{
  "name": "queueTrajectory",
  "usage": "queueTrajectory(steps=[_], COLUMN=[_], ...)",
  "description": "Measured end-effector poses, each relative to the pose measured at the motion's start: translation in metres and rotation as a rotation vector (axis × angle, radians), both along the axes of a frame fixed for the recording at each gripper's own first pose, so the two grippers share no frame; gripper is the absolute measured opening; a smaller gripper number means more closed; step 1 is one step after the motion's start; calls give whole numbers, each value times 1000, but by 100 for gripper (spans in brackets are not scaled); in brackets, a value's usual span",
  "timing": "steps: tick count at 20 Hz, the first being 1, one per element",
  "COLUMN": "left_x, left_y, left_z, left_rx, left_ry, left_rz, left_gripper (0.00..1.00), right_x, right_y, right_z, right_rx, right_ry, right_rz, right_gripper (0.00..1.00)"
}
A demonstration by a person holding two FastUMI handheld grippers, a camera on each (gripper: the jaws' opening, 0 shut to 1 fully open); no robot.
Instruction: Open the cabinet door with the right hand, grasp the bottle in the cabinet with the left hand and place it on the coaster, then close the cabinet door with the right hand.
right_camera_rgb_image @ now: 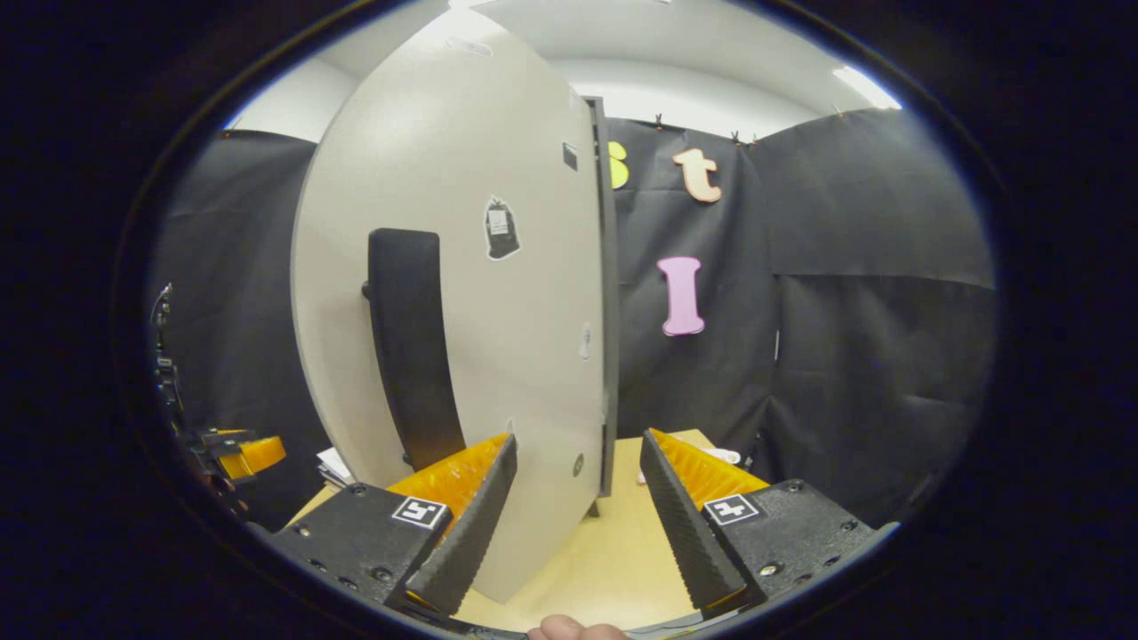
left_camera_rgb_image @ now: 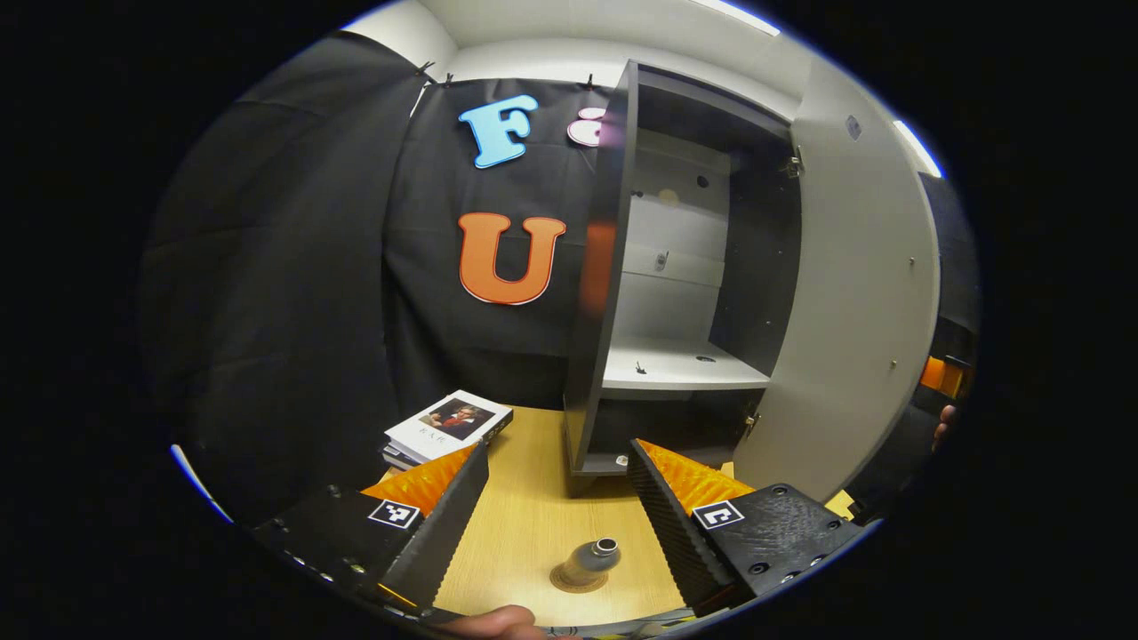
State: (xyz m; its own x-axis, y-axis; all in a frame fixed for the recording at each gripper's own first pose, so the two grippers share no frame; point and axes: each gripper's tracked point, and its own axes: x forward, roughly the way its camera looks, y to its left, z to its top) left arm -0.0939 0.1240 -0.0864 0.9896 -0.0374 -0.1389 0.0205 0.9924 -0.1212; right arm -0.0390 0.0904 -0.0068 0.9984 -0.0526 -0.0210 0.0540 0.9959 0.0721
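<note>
In the left gripper view, the left gripper (left_camera_rgb_image: 558,507) hangs above the table (left_camera_rgb_image: 524,524) with its jaws wide apart and nothing between them. The bottle (left_camera_rgb_image: 589,562) stands upright on the coaster (left_camera_rgb_image: 576,582) on the table, low between the two fingers and touching neither. Beyond it the cabinet (left_camera_rgb_image: 613,293) stands open; its white shelf (left_camera_rgb_image: 680,366) is bare. The door (left_camera_rgb_image: 858,302) is swung out to the right, its free edge toward the camera, leaving open table between the cabinet's front edge and the bottle. A stack of books (left_camera_rgb_image: 447,428) lies to the left, near the table's back edge, well apart from the bottle.

In the right gripper view, the right gripper (right_camera_rgb_image: 578,507) is spread wide, holding nothing. The door (right_camera_rgb_image: 498,311) fills the left half, its dark handle (right_camera_rgb_image: 411,347) just beyond the left finger; the door's lower corner reaches down between the fingers. To the right of the door's hinge edge the table (right_camera_rgb_image: 613,551) is open.
</note>
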Motion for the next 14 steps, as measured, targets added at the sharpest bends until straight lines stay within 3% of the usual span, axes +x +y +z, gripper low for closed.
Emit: queueTrajectory(steps=[2,3,4,5,8,14], left_x=[-9,-14,-19,-23,-34,-40], left_y=[14,22,29,36,56,76], left_z=[-5,-8,-12,-15,-18,-15], left_rx=[13,25,33,35,26,-11], left_ry=[1,6,11,11,10,-9], left_rz=[18,32,44,57,97,142], left_gripper=[96,96,95,95,95,96], right_x=[21,32,45,53,60,54], right_y=[31,50,67,87,127,143], right_z=[5,8,11,13,20,17], right_rx=[-6,-15,-21,-29,-61,-116], right_ry=[1,0,-1,3,-16,-29], right_rz=[47,81,120,162,232,274], right_gripper=[91,87,90,87,92,92])
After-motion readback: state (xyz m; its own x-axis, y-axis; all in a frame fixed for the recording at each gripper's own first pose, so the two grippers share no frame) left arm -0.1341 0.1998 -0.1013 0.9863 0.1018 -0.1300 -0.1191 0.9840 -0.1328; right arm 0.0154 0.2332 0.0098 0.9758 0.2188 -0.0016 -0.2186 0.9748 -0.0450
